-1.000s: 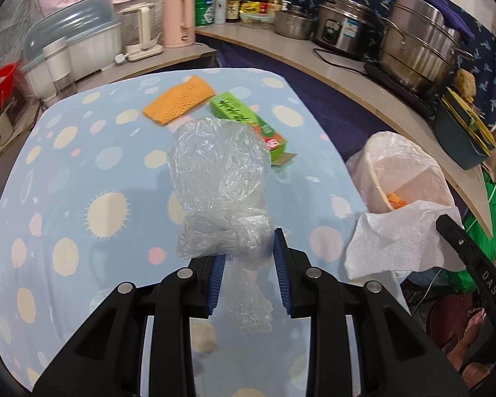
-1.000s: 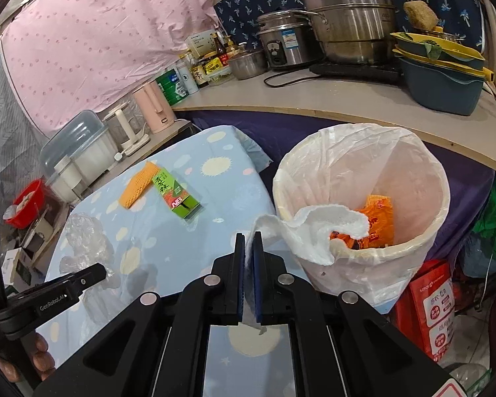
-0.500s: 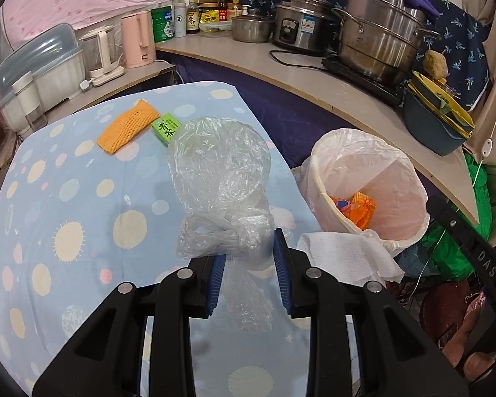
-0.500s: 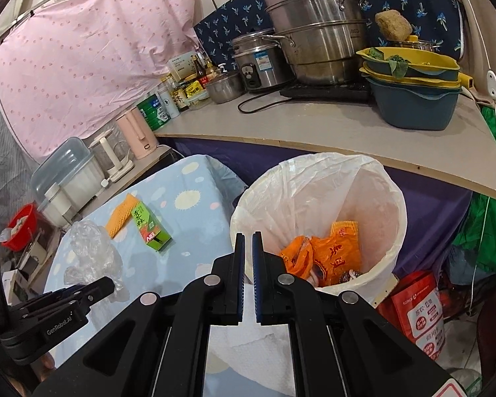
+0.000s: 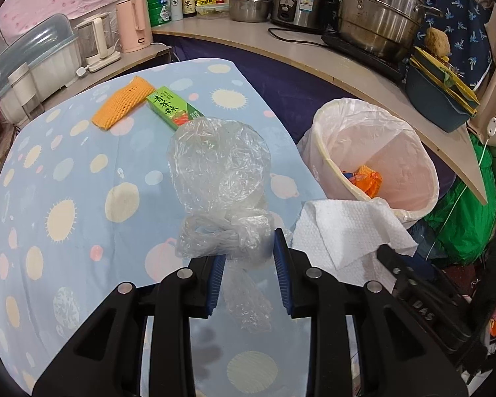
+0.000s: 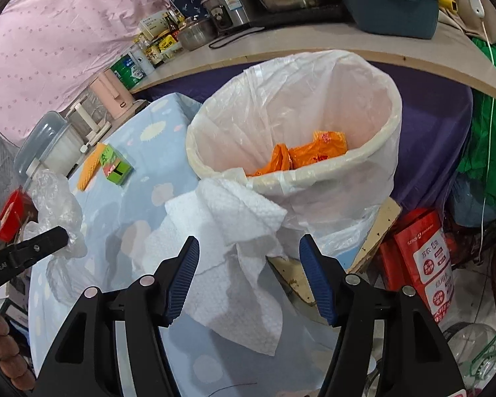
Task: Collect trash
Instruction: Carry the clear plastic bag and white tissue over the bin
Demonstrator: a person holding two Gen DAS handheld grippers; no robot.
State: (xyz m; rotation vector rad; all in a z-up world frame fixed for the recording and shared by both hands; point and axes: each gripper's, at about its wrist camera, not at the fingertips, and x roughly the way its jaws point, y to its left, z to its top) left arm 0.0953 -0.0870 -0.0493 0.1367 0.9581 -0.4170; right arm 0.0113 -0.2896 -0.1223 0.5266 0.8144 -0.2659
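Note:
My left gripper [image 5: 248, 258] is shut on a crumpled clear plastic bag [image 5: 220, 168] and holds it above the blue dotted tablecloth [image 5: 66, 198], left of the bin. It also shows in the right wrist view [image 6: 54, 205]. My right gripper [image 6: 249, 268] is open, with the white paper towel [image 6: 228, 235] loose between its jaws and draped against the bin's near rim. The towel also shows in the left wrist view [image 5: 347, 231]. The trash bin [image 6: 330, 168] has a white liner and orange wrappers [image 6: 310, 154] inside.
A green tea carton [image 5: 173, 107] and an orange foam net [image 5: 122, 102] lie at the table's far side. A curved counter [image 5: 314, 53] with pots, a rice cooker and bottles runs behind. A red bag [image 6: 426, 258] sits on the floor right of the bin.
My right gripper has opened and let go of the paper towel, which now hangs at the bin's rim. Both grippers moved closer to the bin. The left still holds the plastic bag.

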